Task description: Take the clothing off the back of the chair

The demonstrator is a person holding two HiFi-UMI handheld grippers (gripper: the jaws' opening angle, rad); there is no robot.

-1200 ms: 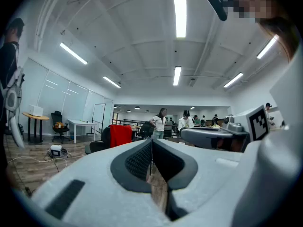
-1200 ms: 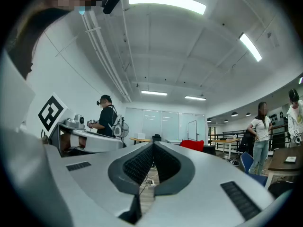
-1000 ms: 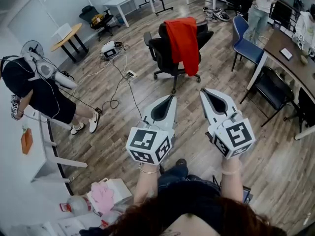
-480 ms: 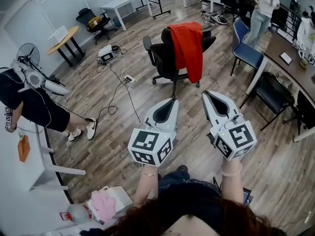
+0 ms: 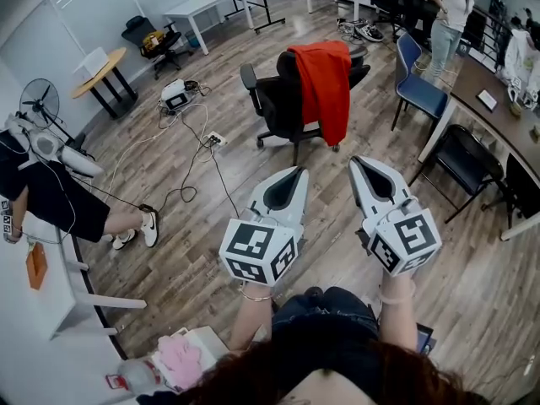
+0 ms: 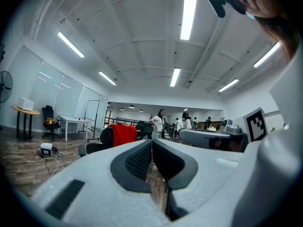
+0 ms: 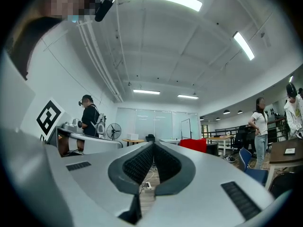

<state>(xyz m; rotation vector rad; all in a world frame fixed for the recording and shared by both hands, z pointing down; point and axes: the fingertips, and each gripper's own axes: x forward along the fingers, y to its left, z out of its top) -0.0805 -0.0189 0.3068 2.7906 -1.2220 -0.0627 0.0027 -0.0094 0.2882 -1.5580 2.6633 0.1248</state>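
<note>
The left gripper (image 5: 299,171) and right gripper (image 5: 355,161) are closed, empty. At twelve o'clock, well apart, red clothing (image 5: 323,87) drapes the chair (image 5: 272,99).

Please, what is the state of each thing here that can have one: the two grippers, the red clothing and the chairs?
red clothing, draped over the back of the black office chair, not yet taken off
black office chair, upright, nobody on it
left gripper, shut, holding nothing
right gripper, shut, holding nothing
blue chair, upright, unoccupied
</note>
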